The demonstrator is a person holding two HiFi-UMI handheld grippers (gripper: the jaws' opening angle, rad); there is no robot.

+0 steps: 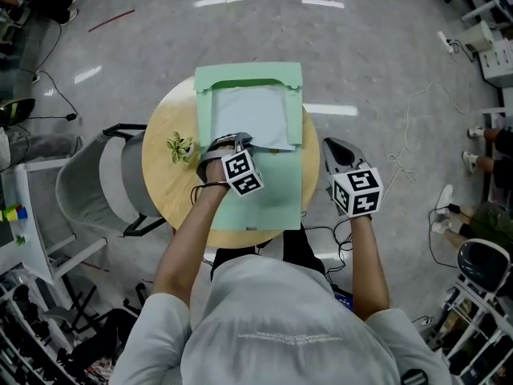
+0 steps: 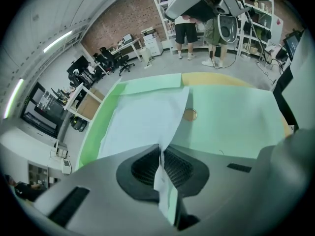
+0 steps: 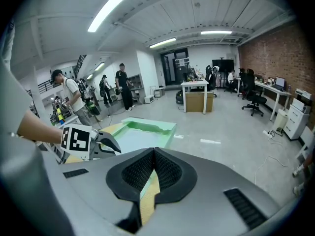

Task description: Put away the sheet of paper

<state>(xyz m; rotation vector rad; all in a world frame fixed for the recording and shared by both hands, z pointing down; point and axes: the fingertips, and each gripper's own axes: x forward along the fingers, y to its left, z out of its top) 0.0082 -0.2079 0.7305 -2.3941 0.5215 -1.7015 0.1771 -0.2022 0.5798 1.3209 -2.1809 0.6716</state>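
White sheet [image 1: 250, 117] flat on folder [image 1: 268, 195], near edge in left tongs [image 1: 240, 141].

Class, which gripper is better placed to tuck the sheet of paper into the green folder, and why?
Left. The left gripper has its jaws shut on an edge of the sheet of paper, over the open green folder. The right gripper, jaws together and empty, hangs beside the table, touching neither.

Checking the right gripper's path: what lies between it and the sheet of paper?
Head view: only the green folder and a strip of bare table separate the right gripper from the sheet of paper.
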